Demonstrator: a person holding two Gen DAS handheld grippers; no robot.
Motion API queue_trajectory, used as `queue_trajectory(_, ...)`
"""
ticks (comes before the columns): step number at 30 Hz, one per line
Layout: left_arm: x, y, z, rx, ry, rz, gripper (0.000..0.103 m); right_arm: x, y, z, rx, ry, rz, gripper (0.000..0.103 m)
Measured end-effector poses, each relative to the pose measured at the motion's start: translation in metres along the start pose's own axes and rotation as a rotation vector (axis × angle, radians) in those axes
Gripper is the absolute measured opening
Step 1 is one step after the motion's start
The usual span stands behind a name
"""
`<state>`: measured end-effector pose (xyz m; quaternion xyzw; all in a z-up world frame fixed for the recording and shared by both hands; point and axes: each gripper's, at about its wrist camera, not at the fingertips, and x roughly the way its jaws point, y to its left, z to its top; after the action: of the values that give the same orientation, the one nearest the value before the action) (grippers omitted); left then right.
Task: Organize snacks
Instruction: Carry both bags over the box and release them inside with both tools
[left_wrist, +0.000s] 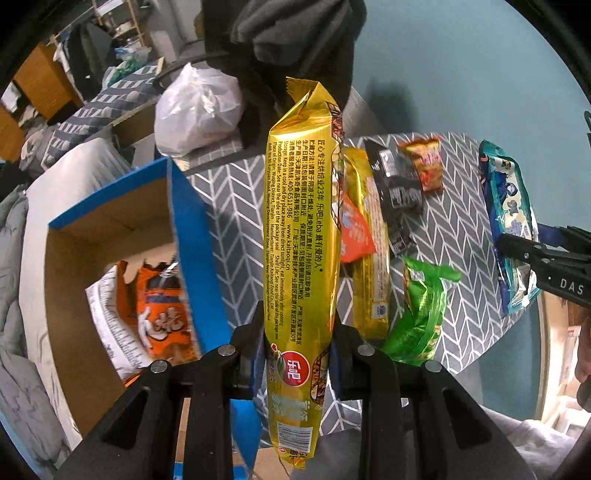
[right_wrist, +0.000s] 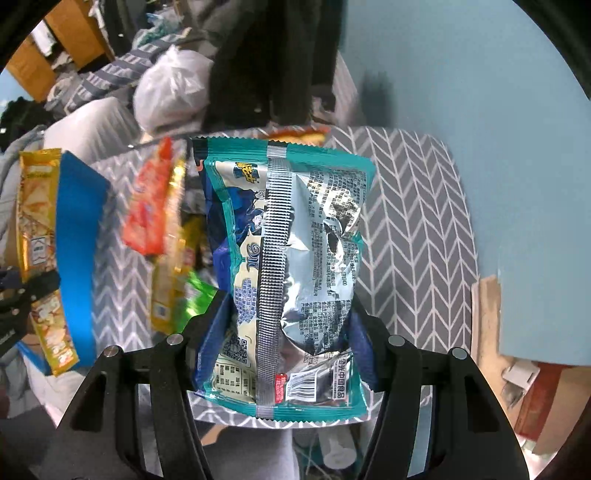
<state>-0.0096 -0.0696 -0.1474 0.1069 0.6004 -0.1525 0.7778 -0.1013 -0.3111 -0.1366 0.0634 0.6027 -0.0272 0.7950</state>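
My left gripper (left_wrist: 297, 325) is shut on a long gold snack pack (left_wrist: 301, 236), held upright beside the blue cardboard box (left_wrist: 188, 229). The box holds an orange snack bag (left_wrist: 159, 314). My right gripper (right_wrist: 288, 317) is shut on a teal and silver snack bag (right_wrist: 295, 266), held above the table; that bag also shows at the right of the left wrist view (left_wrist: 508, 221). On the grey chevron tablecloth (left_wrist: 454, 229) lie a second gold pack (left_wrist: 369, 240), an orange packet (left_wrist: 354, 232), a green packet (left_wrist: 421, 314), black packets (left_wrist: 395, 184) and a red packet (left_wrist: 424, 162).
A white plastic bag (left_wrist: 195, 110) and dark clothing (left_wrist: 295, 40) stand behind the table. Bedding and a grey pillow (left_wrist: 14, 258) lie left of the box. A teal wall (left_wrist: 461, 66) is behind. A wooden board (right_wrist: 491, 314) leans at the table's right.
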Motion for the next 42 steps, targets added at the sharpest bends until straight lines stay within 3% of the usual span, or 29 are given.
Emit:
queue_trajectory(22,-0.047,0.076,-0.018,-0.212,-0.063,0.036,0.028,-0.033,0.114,0.043,-0.236,-0.081,0.153,0.061)
queue_trajectory(42,-0.055,0.163,-0.057,-0.420,-0.070,0.117,0.028,-0.018,0.241,0.054,-0.428,-0.049,0.302,0.061)
